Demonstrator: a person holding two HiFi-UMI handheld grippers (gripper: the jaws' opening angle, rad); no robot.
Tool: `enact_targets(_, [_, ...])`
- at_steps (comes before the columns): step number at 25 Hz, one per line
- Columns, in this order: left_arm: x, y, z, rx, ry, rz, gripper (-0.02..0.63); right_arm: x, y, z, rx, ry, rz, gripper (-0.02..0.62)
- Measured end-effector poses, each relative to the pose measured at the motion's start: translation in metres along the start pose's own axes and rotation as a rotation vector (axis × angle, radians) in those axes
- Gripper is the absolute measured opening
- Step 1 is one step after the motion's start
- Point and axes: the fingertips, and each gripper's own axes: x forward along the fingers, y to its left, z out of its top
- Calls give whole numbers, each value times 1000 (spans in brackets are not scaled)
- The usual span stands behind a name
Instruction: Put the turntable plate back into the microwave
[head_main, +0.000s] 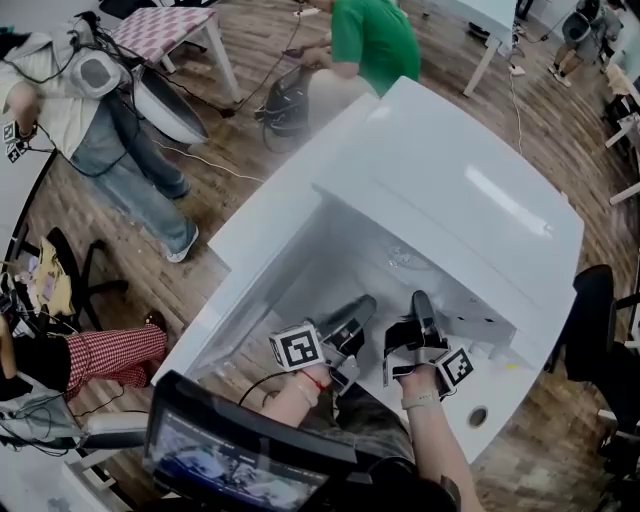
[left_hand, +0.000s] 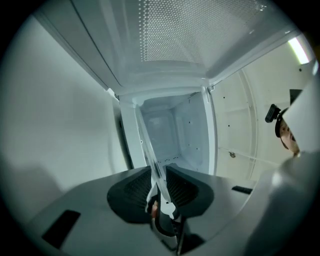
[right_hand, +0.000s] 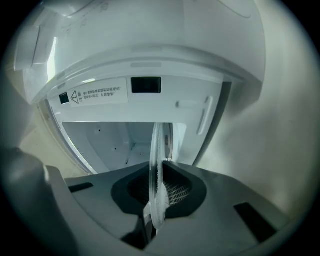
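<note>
The white microwave (head_main: 470, 190) stands open in front of me, its cavity (head_main: 360, 260) facing up in the head view. The clear glass turntable plate (head_main: 405, 262) is held at the cavity mouth by both grippers. My left gripper (head_main: 352, 318) is shut on the plate's near-left rim and my right gripper (head_main: 420, 308) on its near-right rim. In the left gripper view the plate (left_hand: 149, 152) runs edge-on out of the shut left gripper (left_hand: 159, 172) toward the white cavity (left_hand: 175, 135). The right gripper (right_hand: 159, 167) likewise pinches the plate (right_hand: 156, 145) edge-on before the cavity (right_hand: 105, 137).
A warning label (right_hand: 97, 94) sits on the frame above the opening. A dark screen (head_main: 230, 460) lies just below my arms. A person in a green shirt (head_main: 375, 40) and another person (head_main: 90, 110) are beyond the microwave. A black chair (head_main: 600, 320) stands at right.
</note>
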Motion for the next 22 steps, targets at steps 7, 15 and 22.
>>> enact_targets(7, [1, -2, -6, -28, 4, -9, 84, 6, -2, 5, -13, -14, -20, 40])
enact_targets(15, [2, -1, -6, -79, -7, -7, 83, 7, -2, 5, -33, 0, -30, 41])
enact_targets(22, [2, 2, -7, -135, -30, -3, 81, 6, -3, 0, -100, 65, -67, 41])
